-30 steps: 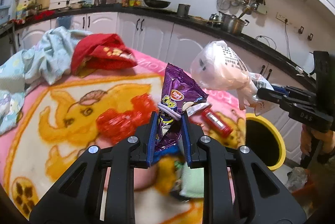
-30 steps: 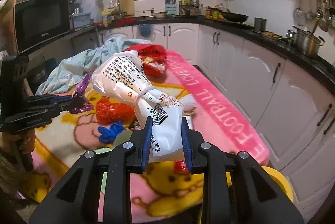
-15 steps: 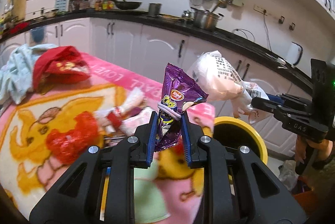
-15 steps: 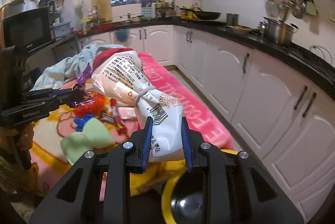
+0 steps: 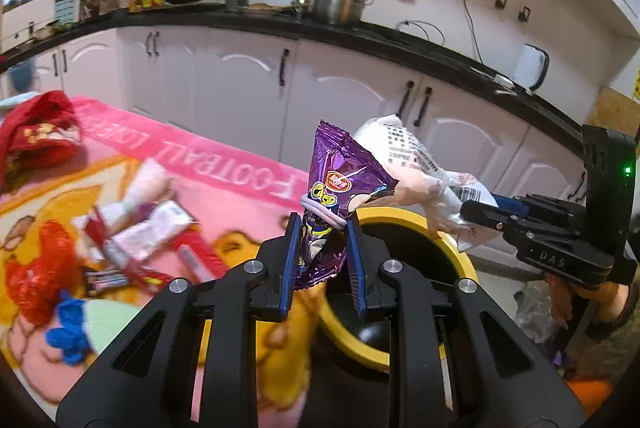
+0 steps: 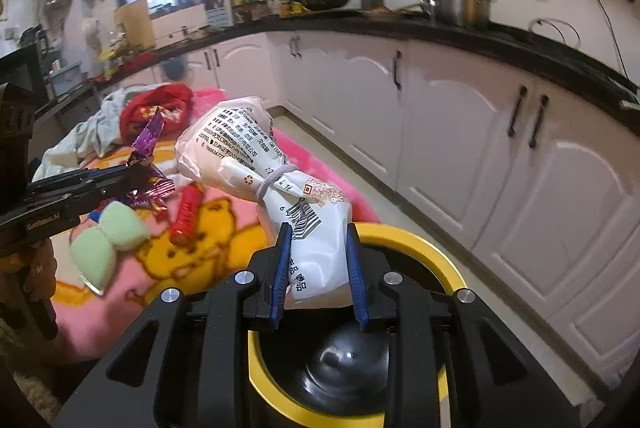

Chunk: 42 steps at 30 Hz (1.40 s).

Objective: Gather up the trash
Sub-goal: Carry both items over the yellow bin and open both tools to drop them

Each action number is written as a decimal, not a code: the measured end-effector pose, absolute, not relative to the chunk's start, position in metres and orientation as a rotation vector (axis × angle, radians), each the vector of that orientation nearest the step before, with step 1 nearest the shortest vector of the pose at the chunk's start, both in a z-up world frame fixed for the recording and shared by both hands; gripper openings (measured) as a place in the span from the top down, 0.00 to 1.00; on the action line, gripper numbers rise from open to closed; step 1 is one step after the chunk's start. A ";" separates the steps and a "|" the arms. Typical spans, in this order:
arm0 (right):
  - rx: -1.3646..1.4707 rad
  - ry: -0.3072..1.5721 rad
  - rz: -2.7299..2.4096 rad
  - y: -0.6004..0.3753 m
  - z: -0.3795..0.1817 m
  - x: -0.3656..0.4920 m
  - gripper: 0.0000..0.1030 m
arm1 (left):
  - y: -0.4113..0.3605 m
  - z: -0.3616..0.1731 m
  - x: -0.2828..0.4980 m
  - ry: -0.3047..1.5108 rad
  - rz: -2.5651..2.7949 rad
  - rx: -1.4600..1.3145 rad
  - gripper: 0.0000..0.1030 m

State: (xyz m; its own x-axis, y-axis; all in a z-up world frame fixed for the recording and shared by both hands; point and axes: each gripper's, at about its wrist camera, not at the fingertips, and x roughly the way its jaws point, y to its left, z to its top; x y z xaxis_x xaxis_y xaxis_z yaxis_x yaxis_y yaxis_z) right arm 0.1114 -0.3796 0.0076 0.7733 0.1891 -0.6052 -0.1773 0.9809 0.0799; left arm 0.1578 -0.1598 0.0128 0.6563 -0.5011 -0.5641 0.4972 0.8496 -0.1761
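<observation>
Jaws on purple packet (image 5: 338,203) — white bag (image 6: 288,187)

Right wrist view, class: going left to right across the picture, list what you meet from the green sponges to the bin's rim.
Green sponges → red wrapped snack → white bag in the right gripper → yellow bin rim.
</observation>
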 end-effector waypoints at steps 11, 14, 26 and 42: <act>0.084 0.723 0.109 -0.416 -0.023 0.108 0.75 | -0.212 -0.024 0.164 0.725 -0.635 0.015 0.84; 0.112 0.747 0.092 -0.425 -0.033 0.110 0.75 | -0.223 -0.035 0.167 0.751 -0.647 0.022 0.84; 0.158 0.806 0.076 -0.438 -0.058 0.115 0.67 | -0.249 -0.065 0.170 0.812 -0.669 0.041 0.83; 0.198 0.774 0.020 -0.453 -0.054 0.111 0.45 | -0.225 -0.060 0.169 0.797 -0.582 0.005 0.14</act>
State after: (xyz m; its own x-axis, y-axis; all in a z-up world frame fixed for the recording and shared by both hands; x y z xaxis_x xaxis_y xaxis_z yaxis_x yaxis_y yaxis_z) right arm 0.1107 -0.4534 -0.0536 0.7160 0.0903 -0.6923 0.0549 0.9813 0.1847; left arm 0.1692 -0.2251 -0.0598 0.5514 -0.4905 -0.6748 0.4938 0.8438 -0.2099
